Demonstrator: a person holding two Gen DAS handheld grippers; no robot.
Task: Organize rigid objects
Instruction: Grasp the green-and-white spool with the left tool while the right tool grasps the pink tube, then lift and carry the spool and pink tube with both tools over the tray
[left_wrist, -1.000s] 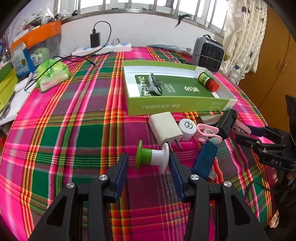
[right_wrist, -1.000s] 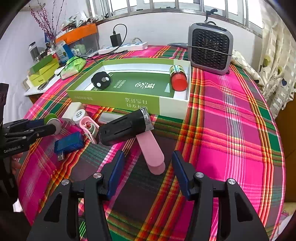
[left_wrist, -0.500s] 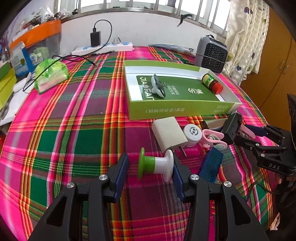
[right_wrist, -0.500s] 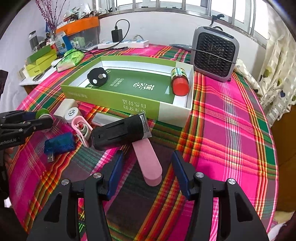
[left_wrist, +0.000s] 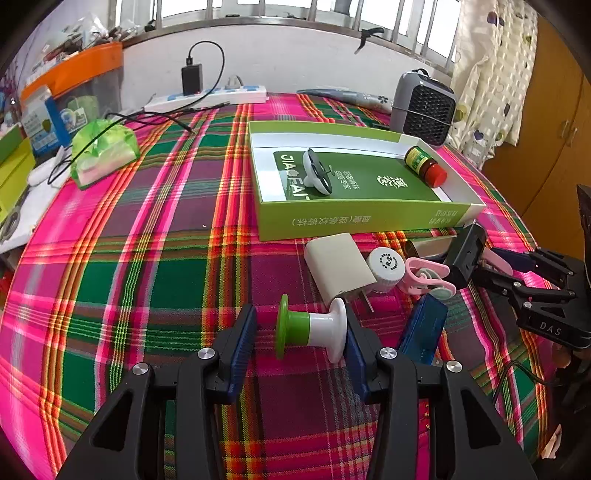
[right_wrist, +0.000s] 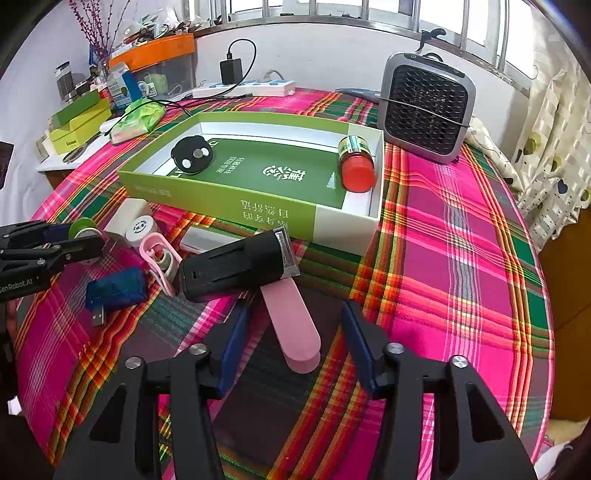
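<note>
Close the right gripper (right_wrist: 291, 343), fingers half-wide and just narrowing around the free pink handle (right_wrist: 291, 325) of the trimmer near the bench's front edge, squarely before lifting toward the green box (right_wrist: 258, 218).

A spool (left_wrist: 312, 326) lies between the left claw (left_wrist: 299, 347) fingers. Beyond it sit a charger (left_wrist: 338, 267) and a box (left_wrist: 354, 218). A bottle (left_wrist: 424, 167) lies in the box.

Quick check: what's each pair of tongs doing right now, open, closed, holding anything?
Left tongs: open around the green-and-white spool, not gripping it.
Right tongs: open, just been closing on the pink handle, pads not touching yet.
</note>
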